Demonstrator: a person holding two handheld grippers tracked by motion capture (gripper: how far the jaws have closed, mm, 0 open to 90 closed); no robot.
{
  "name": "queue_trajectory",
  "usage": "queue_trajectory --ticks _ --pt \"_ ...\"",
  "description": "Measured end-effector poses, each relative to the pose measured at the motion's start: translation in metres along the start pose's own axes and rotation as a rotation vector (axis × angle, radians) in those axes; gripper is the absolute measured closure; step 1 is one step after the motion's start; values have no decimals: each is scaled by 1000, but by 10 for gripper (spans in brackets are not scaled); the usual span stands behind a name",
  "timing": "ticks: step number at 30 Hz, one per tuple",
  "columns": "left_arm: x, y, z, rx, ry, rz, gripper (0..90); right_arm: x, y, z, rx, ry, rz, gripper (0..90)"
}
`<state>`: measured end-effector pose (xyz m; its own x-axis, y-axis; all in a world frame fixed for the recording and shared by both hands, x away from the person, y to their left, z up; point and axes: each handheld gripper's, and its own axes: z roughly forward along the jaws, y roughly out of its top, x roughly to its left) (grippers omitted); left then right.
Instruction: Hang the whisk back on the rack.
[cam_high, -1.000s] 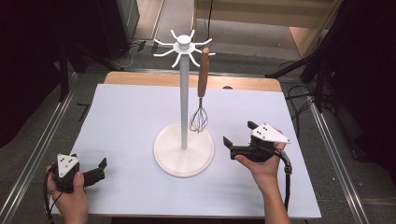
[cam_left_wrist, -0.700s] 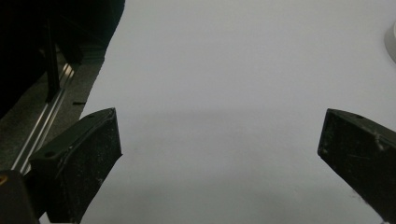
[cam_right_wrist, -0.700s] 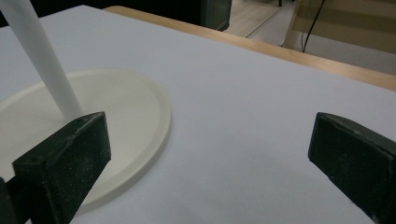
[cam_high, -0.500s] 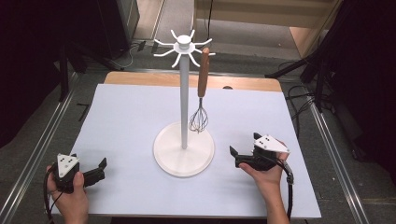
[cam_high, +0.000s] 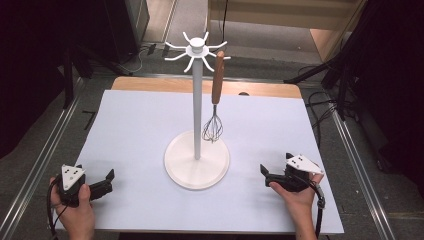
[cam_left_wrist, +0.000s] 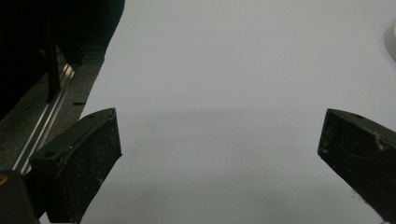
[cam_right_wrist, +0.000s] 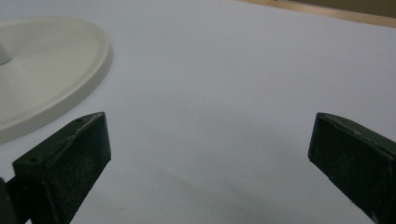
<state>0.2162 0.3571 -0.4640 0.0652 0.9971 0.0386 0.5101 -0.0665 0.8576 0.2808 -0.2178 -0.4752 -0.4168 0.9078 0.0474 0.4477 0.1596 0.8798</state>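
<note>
Dark room with black equipment at both sides, metal floor rails (cam_high: 47, 150) flanking the bench.

Bench (cam_high: 130, 130): pale lavender sheet over a wooden top, the wood showing along the far edge.

Left gripper (cam_high: 102, 184): near left corner of the bench, held in the left hand (cam_high: 75, 212), grey three-cornered plate on top, cable trailing at the wrist. Jaws released and wide apart, nothing between them, pointed rightward toward the stand base; bare sheet ahead in the left gripper view (cam_left_wrist: 219, 140).

Utensil stand (cam_high: 197, 115): white, upright at the bench centre; round base, slim post, crown of curved hooks at the top. Edge of the base visible in the right gripper view (cam_right_wrist: 51, 79), just ahead and to the left of the jaws.

Whisk (cam_high: 215, 107): brown wooden handle, wire head, hanging head-down from a hook on the stand's right side; wire head just above the base rim.

Right gripper (cam_high: 265, 172): near right part of the bench, held in the right hand (cam_high: 300, 197), grey plate on top, cable running back along the forearm. Jaws released and wide apart, empty, pointed leftward toward the stand base, apart from it; well below the whisk.
</note>
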Motion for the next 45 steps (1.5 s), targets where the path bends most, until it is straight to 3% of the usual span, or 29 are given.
queue_trajectory --ticks 29,45 --pt "-2 0 0 0 7 9 3 -59 -27 -49 20 -158 62 0" --pt "-2 0 0 -1 7 17 3 -77 -41 -69 37 -207 63 0"
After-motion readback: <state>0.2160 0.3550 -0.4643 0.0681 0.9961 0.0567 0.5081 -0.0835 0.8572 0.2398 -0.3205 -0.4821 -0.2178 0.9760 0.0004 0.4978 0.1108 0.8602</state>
